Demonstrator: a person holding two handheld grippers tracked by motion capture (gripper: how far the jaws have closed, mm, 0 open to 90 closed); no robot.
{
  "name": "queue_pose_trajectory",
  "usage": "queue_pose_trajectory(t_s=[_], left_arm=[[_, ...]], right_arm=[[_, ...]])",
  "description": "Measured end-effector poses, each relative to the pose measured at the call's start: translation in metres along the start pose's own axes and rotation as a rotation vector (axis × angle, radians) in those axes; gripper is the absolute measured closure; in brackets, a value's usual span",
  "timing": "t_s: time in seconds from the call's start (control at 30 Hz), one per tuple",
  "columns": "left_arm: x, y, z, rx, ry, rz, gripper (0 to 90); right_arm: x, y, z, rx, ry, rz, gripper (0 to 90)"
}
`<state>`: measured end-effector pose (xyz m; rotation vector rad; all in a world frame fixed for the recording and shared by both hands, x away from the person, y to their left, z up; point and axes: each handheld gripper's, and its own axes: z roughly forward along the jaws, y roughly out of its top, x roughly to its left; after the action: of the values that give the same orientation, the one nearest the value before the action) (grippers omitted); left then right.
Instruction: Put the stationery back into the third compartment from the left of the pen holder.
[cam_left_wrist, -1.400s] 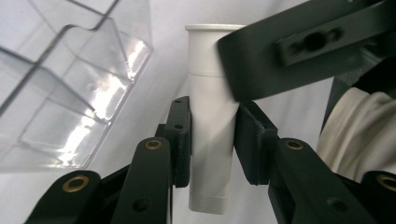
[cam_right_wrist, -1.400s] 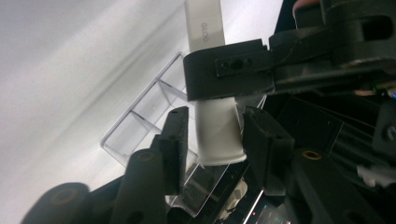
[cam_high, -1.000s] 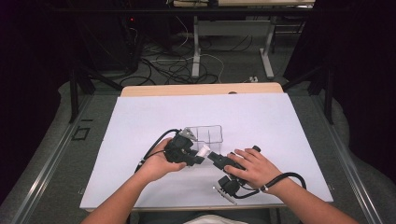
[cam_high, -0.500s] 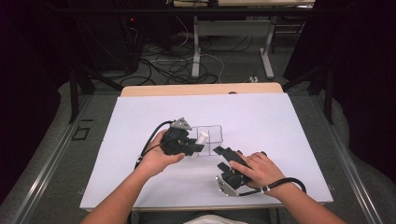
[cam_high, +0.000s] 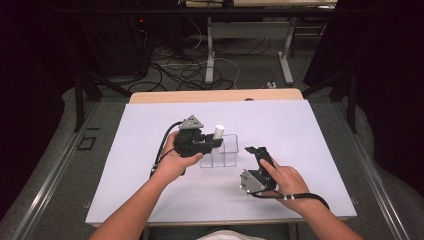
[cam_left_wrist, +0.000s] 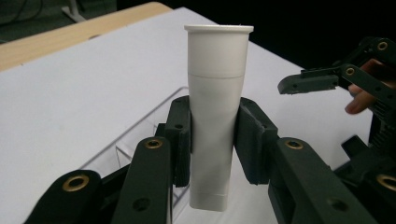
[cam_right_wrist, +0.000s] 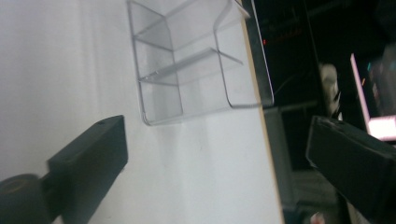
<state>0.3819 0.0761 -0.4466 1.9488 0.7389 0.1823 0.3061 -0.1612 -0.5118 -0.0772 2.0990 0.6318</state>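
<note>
Room: dark, with cables on the floor beyond a wooden-edged worktop (cam_high: 150, 165) covered in white.
Tube: a white tube (cam_left_wrist: 215, 116) with a wide cap on top, held upright with its long axis close to vertical; in the high view it shows as a white tube (cam_high: 218, 133) at the near-left corner of the organiser.
Left tongs: the left tongs (cam_left_wrist: 212, 140) are clamped on the tube's lower body, one jaw on each side, cap well above the jaws; in the high view they sit at the organiser's left edge (cam_high: 207, 143).
Organiser: a clear divided organiser (cam_right_wrist: 187, 60) stands open-topped on the worktop; in the left gripper view its walls (cam_left_wrist: 135, 135) lie just behind and below the tube's foot.
Key relation: the tube hangs above or just beside the organiser's nearest compartment. Whether its foot is already inside the wall, I cannot tell.
Right tongs: the right tongs (cam_high: 256, 151) are spread wide and empty, just right of the organiser, jaws pointing away from the person.
Nearer hand: the left, since it already carries the tube.
Likely next move: a straight lowering into a compartment, I judge, keeping the axis vertical.
</note>
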Motion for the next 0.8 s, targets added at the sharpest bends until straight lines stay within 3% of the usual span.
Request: queue_pose_trajectory(t_s=[0.07,0.1,0.13,0.23,0.27,0.33,0.5,0.57,0.8], left_arm=[[0.000,0.002,0.002,-0.028,0.009,-0.015,69.3],[0.000,0.002,0.002,-0.029,0.011,-0.018,69.3],[-0.001,0.003,0.004,-0.063,0.020,-0.031,69.3],[-0.002,0.005,0.007,-0.089,0.039,-0.036,69.3],[-0.003,0.005,0.008,-0.103,0.046,-0.038,69.3],[-0.005,0.006,0.010,-0.123,0.064,-0.041,69.3],[-0.010,0.007,0.018,-0.186,0.103,-0.067,69.3],[-0.011,0.006,0.021,-0.196,0.111,-0.072,69.3],[-0.019,0.003,0.033,-0.218,0.147,-0.097,69.3]], right_arm=[[-0.005,-0.003,0.000,0.033,0.006,0.083,1.8],[-0.008,-0.005,-0.001,0.066,0.014,0.102,0.5],[-0.009,-0.008,0.001,0.056,0.004,0.134,0.0],[-0.014,-0.015,0.001,0.112,0.007,0.267,0.0],[-0.016,-0.019,0.002,0.118,0.012,0.303,0.0],[-0.018,-0.026,0.003,0.130,0.012,0.426,0.0],[-0.026,-0.041,0.004,0.156,0.005,0.616,0.0],[-0.027,-0.044,0.003,0.160,-0.003,0.658,0.0],[-0.027,-0.049,0.005,0.177,-0.012,0.728,0.0]])
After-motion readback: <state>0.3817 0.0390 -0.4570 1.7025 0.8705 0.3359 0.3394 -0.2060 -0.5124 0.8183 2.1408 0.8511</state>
